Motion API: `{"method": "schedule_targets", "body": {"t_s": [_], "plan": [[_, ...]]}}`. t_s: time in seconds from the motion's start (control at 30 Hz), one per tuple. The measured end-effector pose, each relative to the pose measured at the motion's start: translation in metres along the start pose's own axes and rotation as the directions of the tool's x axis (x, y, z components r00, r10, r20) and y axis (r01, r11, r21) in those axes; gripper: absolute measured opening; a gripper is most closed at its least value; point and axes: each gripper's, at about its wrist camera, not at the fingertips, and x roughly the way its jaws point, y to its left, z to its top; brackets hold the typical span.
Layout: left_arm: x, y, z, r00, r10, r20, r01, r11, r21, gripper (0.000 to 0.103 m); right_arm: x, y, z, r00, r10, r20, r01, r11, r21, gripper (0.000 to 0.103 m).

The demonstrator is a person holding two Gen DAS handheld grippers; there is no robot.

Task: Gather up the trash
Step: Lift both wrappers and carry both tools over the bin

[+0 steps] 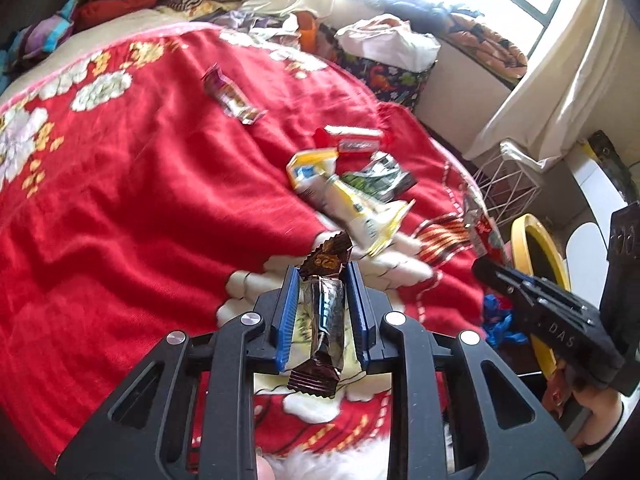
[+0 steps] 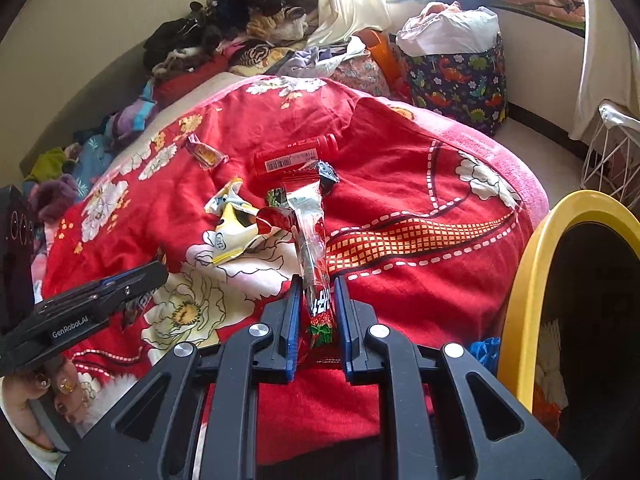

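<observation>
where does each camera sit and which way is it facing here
Left wrist: sits on the left gripper, looking down along its fingers at the red blanket; it grips a brown wrapper, with the right gripper at the right edge.
Right wrist: sits on the right gripper, facing the same bed; it grips a red-and-clear wrapper, with the left gripper and a hand lower left.
Shared: blanket, yellow-and-white wrapper, yellow-rimmed bin, dinosaur-print bag.

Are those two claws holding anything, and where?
Left gripper pinches a brown wrapper around its middle. Right gripper pinches a red-and-clear wrapper near its lower end.
</observation>
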Motion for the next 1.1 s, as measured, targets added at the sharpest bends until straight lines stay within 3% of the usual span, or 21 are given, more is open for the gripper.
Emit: {"method": "schedule_targets", "body": {"t_s": [1.1], "plan": [[-0.011,-0.075,0.03,0.987,-0.126,0.102,0.116,0.988,0.099,0.016,-0.049,-0.017,0.002,0.994,-0.023,0.11,0.019,0.999,0.04,0.016]]}}
